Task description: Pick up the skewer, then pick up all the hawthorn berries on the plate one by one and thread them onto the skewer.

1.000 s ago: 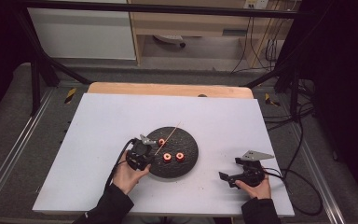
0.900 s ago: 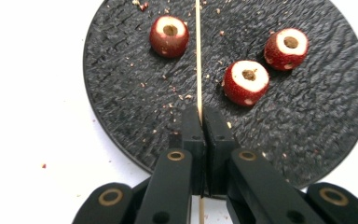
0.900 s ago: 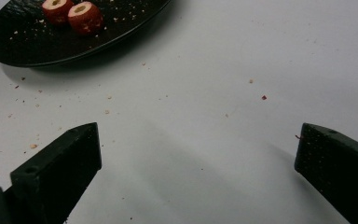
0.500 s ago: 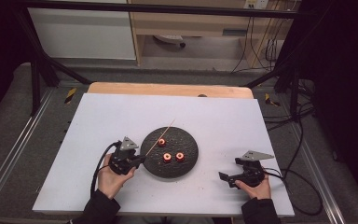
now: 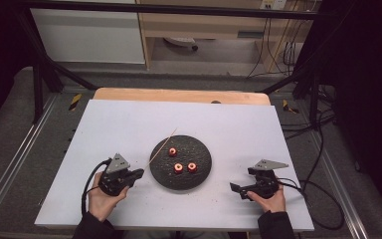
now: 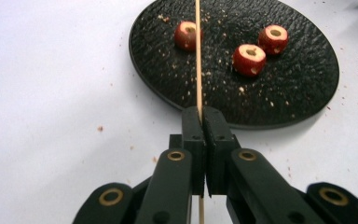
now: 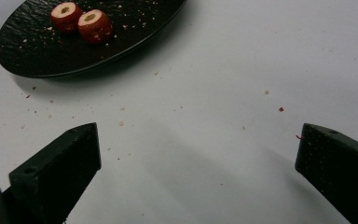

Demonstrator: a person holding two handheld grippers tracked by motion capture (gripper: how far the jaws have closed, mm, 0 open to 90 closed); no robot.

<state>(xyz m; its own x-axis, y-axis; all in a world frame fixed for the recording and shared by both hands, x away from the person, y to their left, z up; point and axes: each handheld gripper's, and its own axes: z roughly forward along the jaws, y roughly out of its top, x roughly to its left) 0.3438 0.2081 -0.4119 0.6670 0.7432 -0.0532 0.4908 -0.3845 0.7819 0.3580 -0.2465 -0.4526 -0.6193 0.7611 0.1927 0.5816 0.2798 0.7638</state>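
In the high view, the left hand-held gripper (image 5: 138, 174) is seen just left of a round black plate (image 5: 204, 172) on the white counter (image 5: 229, 124), and a thin wooden skewer (image 5: 161, 144) is clamped in its closed jaws, slanting up and to the right over the plate's rim. Three red fruit pieces (image 5: 178, 168) with pale cored tops are found on the plate, one near the skewer and two side by side closer to the person. The right hand-held gripper (image 5: 238, 189) is held well right of the plate with its jaws apart and nothing between them. In the left gripper view, the two black jaws are pressed together on the skewer (image 6: 198, 56), which is carried straight ahead over the plate (image 6: 307, 88) and across the front of one fruit piece (image 6: 185, 36); crumbs are scattered on the plate and counter. In the right gripper view, the jaws are spread wide over bare counter (image 7: 242, 70), and the plate (image 7: 37, 60) with two fruit pieces (image 7: 94, 24) is seen at the upper left.
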